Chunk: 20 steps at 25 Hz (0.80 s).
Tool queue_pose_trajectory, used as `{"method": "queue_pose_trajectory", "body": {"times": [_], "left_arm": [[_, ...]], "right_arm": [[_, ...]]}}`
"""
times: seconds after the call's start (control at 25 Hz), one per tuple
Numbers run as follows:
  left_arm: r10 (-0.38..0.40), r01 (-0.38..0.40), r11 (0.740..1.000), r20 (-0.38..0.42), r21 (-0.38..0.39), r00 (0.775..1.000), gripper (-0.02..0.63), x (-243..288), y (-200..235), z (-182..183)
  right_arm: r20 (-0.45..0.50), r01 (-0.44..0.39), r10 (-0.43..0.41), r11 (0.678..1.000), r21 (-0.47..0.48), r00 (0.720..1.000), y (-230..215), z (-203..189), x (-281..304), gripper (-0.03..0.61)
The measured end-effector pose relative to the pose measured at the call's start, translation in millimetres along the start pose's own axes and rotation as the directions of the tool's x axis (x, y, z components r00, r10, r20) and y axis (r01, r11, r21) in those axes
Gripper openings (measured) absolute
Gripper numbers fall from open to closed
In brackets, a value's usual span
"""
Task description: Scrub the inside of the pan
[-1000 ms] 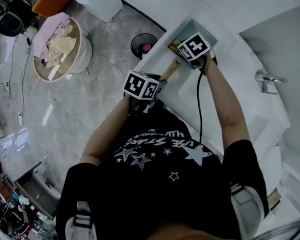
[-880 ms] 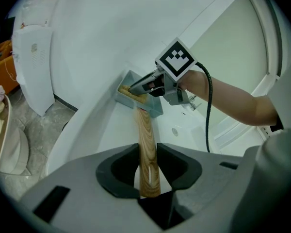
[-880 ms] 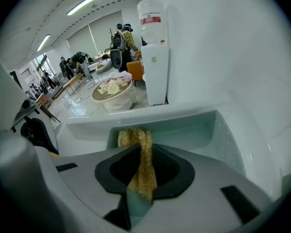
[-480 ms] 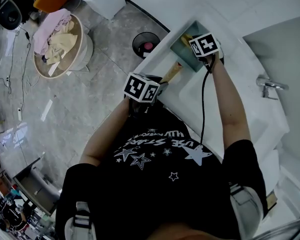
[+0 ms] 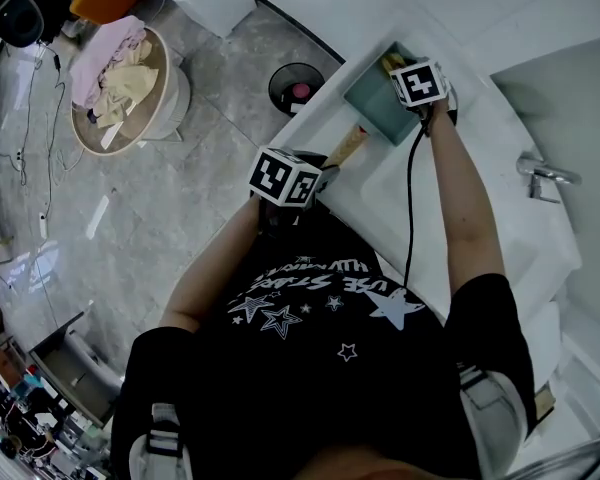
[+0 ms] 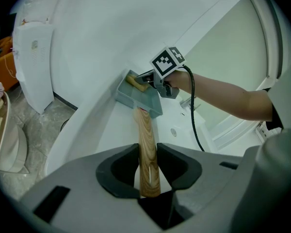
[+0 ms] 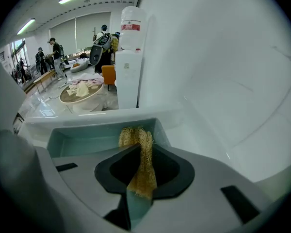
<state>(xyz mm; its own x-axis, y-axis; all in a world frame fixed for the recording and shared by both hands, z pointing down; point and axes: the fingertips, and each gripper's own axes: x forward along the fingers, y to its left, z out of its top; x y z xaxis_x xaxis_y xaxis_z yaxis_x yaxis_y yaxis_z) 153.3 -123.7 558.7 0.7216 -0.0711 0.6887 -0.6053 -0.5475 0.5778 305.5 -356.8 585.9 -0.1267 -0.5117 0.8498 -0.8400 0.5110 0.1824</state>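
Now, on the white table (image 5: 380, 193), the teal pan (image 5: 372, 103) sits at upper centre, its wooden handle (image 6: 144, 127) clamped by the left claw (image 6: 148, 150). The yellow scrubber (image 7: 136, 136), pinched in the right claw (image 7: 144, 153), has been swept rightwards across the pan; scrubbing is judged mid-stroke.

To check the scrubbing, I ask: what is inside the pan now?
Inside the pan is a yellow scrubber, pinched by the right gripper, near one corner. The pan's bottom under that gripper is covered and cannot be seen.
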Motion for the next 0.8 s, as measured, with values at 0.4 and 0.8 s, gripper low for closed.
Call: {"method": "queue_pose_trajectory", "body": {"times": [0.4, 0.8], "left_arm": [[-0.004, 0.004, 1.000, 0.003, -0.021, 1.000, 0.126, 0, -2, -1], [-0.002, 0.001, 1.000, -0.023, -0.012, 1.000, 0.126, 2, -2, -3]], "right_arm": [[-0.006, 0.027, -0.027, 0.999, 0.043, 1.000, -6, -7, -2, 0.077], [0.067, -0.046, 0.039, 0.993, 0.111, 0.997, 9, -1, -29, 0.077]]}}
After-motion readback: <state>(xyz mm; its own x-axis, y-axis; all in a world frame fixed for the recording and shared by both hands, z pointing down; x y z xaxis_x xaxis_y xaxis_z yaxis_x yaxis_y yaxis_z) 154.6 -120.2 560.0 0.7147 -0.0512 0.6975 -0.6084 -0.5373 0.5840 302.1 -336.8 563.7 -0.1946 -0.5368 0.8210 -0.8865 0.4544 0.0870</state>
